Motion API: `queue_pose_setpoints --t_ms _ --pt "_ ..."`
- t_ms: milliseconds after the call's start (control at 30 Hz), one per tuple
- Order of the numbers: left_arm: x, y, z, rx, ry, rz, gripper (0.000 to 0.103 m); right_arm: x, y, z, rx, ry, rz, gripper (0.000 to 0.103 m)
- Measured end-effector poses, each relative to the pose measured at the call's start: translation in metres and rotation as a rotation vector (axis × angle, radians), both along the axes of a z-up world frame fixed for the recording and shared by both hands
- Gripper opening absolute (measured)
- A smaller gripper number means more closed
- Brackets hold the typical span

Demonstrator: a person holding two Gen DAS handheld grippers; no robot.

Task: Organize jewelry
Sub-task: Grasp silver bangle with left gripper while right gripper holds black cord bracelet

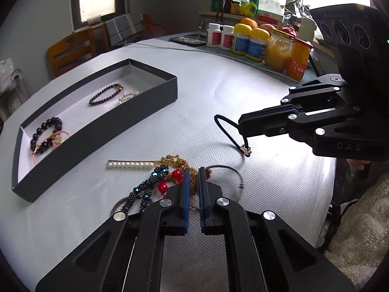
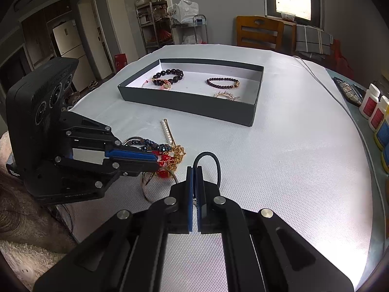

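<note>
Between my left tongs [image 1: 192, 172] lay the gold chain [image 1: 181, 161] of the tangled jewelry heap, pads clenched on it. Just right of them, my right tongs [image 2: 194, 170] gripped a black cord bracelet [image 2: 214, 160] looping past the tips. Beyond both stood the dark box [image 2: 194, 104] with three beaded bracelets inside.

Both wrist views close, angled down over table [image 1: 267, 102]; each sees other gripper; shared: box [image 2: 194, 104], jewelry pile [image 1: 170, 170].
</note>
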State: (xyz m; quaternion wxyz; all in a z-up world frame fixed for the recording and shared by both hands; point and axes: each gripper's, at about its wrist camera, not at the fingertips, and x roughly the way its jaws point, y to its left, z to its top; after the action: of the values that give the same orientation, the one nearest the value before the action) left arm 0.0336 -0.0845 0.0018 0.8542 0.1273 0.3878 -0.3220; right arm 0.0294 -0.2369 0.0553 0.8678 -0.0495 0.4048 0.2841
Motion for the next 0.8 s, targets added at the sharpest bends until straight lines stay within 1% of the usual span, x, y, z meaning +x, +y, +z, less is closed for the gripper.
queue_pose_setpoints --t_ms 100,133,167,200,267,300,333,500,600,800 --pt "0.001 0.000 -0.004 0.024 0.004 0.008 0.007 0.001 0.001 0.000 -0.003 -0.001 0.000 0.002" --pt "0.001 0.000 -0.005 0.020 0.012 0.006 0.007 0.001 0.001 0.000 -0.003 -0.002 0.000 0.002" --pt "0.000 0.000 -0.005 0.016 0.017 0.003 0.009 0.001 0.001 0.000 -0.003 -0.003 -0.002 0.002" --pt "0.000 0.000 -0.005 0.014 0.019 0.004 0.012 0.001 0.000 -0.001 -0.003 -0.002 -0.005 0.002" --pt "-0.002 -0.002 -0.003 -0.011 0.026 -0.009 0.046 0.001 -0.001 -0.001 -0.004 -0.002 -0.010 0.002" --pt "-0.005 -0.004 -0.002 -0.028 0.029 -0.025 0.049 0.001 -0.002 0.000 -0.004 -0.001 -0.013 0.002" --pt "-0.008 -0.007 -0.001 -0.034 0.028 -0.048 0.049 0.001 -0.002 0.001 -0.004 -0.002 -0.015 0.002" --pt "-0.020 -0.025 -0.002 -0.019 0.012 -0.133 0.049 0.002 -0.006 0.001 -0.006 -0.001 -0.025 0.002" --pt "-0.022 -0.035 -0.009 0.047 -0.023 -0.137 0.049 0.001 -0.006 0.000 -0.005 0.000 -0.024 0.002" --pt "-0.025 -0.040 -0.008 0.083 -0.060 -0.157 0.052 0.001 -0.007 -0.001 0.001 0.002 -0.023 0.002"
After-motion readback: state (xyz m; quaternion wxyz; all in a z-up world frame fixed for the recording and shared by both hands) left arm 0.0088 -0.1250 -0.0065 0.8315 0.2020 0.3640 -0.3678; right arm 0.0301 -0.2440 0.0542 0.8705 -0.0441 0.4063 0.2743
